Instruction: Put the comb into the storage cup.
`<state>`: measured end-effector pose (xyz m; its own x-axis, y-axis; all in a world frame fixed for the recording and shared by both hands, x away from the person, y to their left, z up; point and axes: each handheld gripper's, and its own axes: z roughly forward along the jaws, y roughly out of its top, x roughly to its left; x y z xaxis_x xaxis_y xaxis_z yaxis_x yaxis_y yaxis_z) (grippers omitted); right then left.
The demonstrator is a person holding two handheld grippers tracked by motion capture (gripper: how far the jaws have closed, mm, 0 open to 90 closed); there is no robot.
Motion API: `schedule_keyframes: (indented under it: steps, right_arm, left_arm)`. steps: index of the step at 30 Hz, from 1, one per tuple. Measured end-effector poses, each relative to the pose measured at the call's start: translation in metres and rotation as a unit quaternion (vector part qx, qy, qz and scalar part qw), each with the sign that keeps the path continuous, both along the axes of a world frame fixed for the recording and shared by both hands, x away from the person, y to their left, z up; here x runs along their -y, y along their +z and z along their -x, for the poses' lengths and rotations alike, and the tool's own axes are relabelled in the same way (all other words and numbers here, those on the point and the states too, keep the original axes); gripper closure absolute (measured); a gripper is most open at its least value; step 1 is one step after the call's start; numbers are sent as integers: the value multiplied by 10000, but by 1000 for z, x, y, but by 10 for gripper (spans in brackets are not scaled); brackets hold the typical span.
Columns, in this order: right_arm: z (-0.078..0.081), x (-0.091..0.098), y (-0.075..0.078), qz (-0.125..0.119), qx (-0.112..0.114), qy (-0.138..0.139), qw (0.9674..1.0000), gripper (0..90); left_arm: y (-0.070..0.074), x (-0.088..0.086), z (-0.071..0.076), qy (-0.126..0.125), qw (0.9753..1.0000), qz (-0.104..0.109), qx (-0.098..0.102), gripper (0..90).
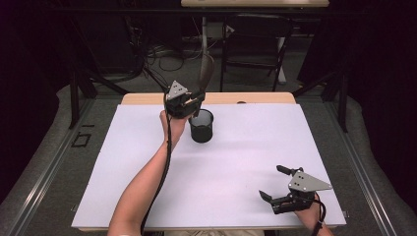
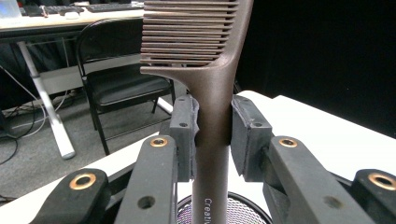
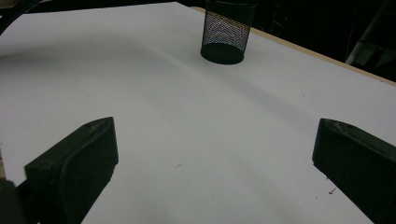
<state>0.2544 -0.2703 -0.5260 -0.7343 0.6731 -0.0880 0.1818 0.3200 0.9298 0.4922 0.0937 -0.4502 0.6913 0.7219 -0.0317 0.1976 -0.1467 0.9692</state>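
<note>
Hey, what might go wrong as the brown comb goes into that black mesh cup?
The left tongs grip the brown plastic comb low on its handle, teeth up, so it may pivot or slip. Its handle end hangs over the round black wire-mesh cup; catching the rim might tip the light cup. The right tongs rest open, far away.

The comb's handle (image 2: pixel 211 186) reads "Creativ" in white (rest cut off).

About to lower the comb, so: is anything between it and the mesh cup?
Nothing visible. The left gripper holds the comb upright by its handle, right above the open mesh cup.
</note>
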Motion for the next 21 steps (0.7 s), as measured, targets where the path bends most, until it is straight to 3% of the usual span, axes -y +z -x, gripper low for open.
schedule_keyframes:
  steps: [21]
  right_arm:
    - [0, 0, 0, 12, 9, 5, 10000, 0]
  left_arm:
    - [-8, 3, -5, -43, 9999, -97, -119, 725]
